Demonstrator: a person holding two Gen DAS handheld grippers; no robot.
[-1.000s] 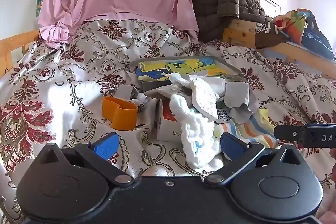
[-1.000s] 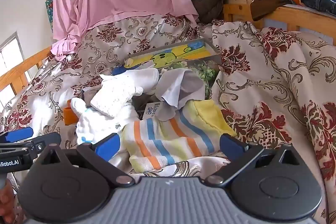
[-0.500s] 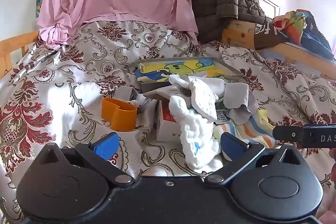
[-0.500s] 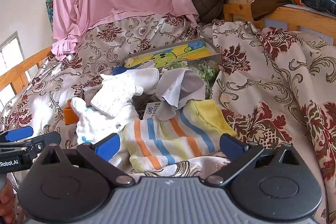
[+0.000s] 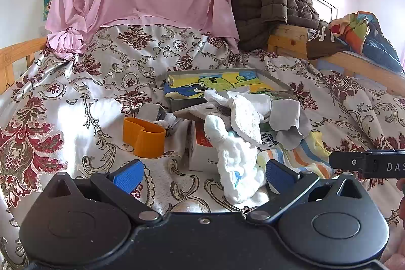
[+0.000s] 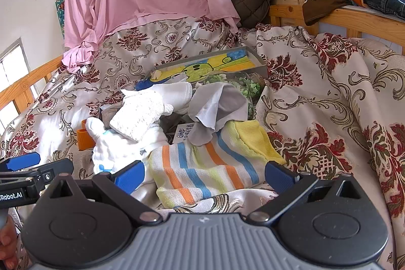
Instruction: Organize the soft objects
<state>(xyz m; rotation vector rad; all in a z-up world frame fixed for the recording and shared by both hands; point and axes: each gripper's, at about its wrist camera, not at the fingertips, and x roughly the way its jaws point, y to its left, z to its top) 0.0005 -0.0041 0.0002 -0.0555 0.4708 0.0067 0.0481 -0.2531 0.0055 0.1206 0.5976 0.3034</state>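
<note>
**Soft Items Piled at Frame Centre**

Striped cloth (image 6: 210,171) spread on bed (image 6: 341,98), lower centre of right wrist view, between blue fingers of right tool (image 6: 203,175); jaws wide apart, empty. White cloth bundle (image 5: 238,163) heaped beside, centre right in left view, near left tool (image 5: 202,175); likewise spread, gripping nothing. Orange container (image 5: 144,137) centre left. Grey tray (image 5: 276,84) behind pile.
</note>
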